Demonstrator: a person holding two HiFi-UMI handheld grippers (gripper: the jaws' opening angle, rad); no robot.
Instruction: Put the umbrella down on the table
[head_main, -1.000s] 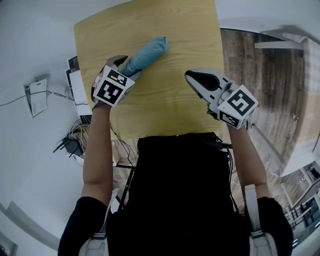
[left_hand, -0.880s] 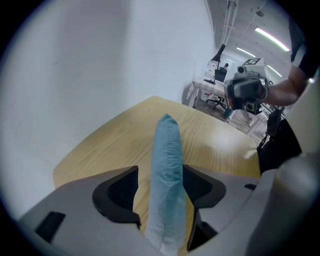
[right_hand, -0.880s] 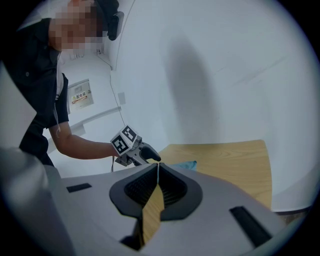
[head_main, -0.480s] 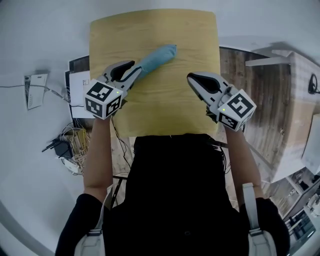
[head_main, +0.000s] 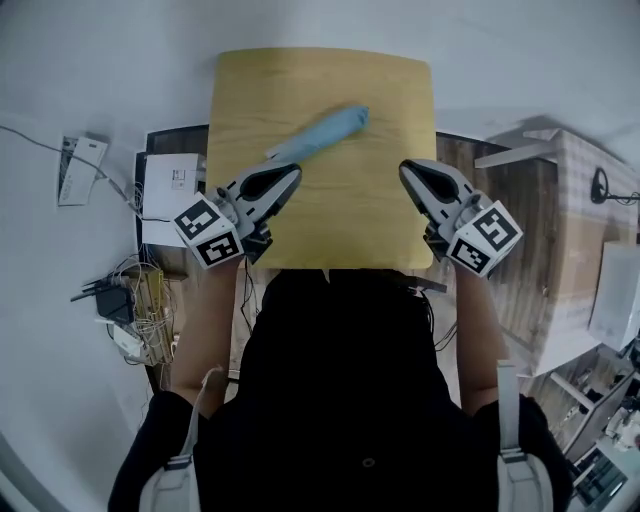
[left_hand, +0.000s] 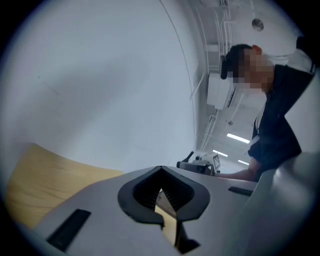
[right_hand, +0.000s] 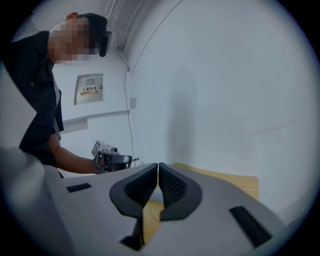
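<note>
The folded light-blue umbrella (head_main: 325, 135) lies slantwise on the wooden table (head_main: 330, 230), with nothing touching it. My left gripper (head_main: 292, 173) hangs in the air just short of the umbrella's near end, apart from it. Its jaws have just been closing and now stand shut with nothing between them (left_hand: 161, 172). My right gripper (head_main: 408, 168) is held up over the table's right side, also shut and empty (right_hand: 158, 167). Each gripper view looks level across the room at a white wall. The umbrella is in neither gripper view.
On the floor left of the table lie a white box (head_main: 170, 190), a paper (head_main: 80, 170) and a tangle of cables (head_main: 135, 305). A pale cabinet (head_main: 580, 190) stands on the wood floor at the right. The person's dark torso covers the table's near edge.
The left gripper came off the umbrella's near end, rose, drew back and shut its jaws. The right gripper lifted as well. The umbrella stayed lying on the table.
</note>
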